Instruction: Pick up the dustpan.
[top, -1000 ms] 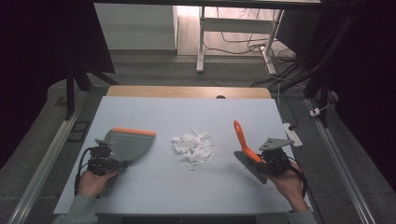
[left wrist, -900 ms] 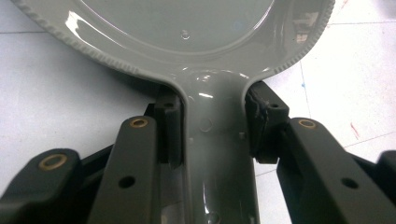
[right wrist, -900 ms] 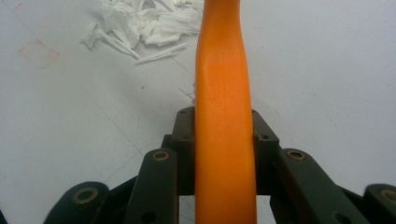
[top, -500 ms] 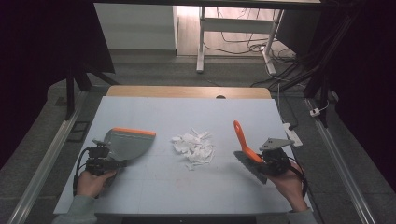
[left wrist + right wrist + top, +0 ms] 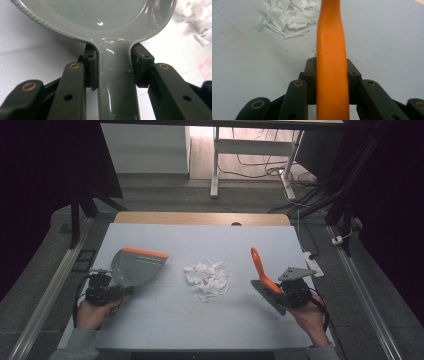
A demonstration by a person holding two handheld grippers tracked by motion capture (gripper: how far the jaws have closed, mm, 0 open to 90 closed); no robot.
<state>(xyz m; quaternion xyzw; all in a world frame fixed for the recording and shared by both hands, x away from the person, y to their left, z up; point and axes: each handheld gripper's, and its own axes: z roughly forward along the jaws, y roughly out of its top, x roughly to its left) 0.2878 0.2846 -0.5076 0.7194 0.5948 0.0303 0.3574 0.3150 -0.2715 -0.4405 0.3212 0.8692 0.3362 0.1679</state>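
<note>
Pile of white paper scraps sits mid-worktop, between the two tools. Left tongs are clamped on the neck of a grey dustpan, whose orange-lipped mouth lies up-left of the pile. Right tongs are clamped on the orange handle of a hand brush, with its bristle head low near the hand and its long axis running up and away. The scraps lie just left of the brush, roughly equally near either hand. Against the earlier frames, nothing has visibly shifted: both tools and the pile sit as they did.
</note>
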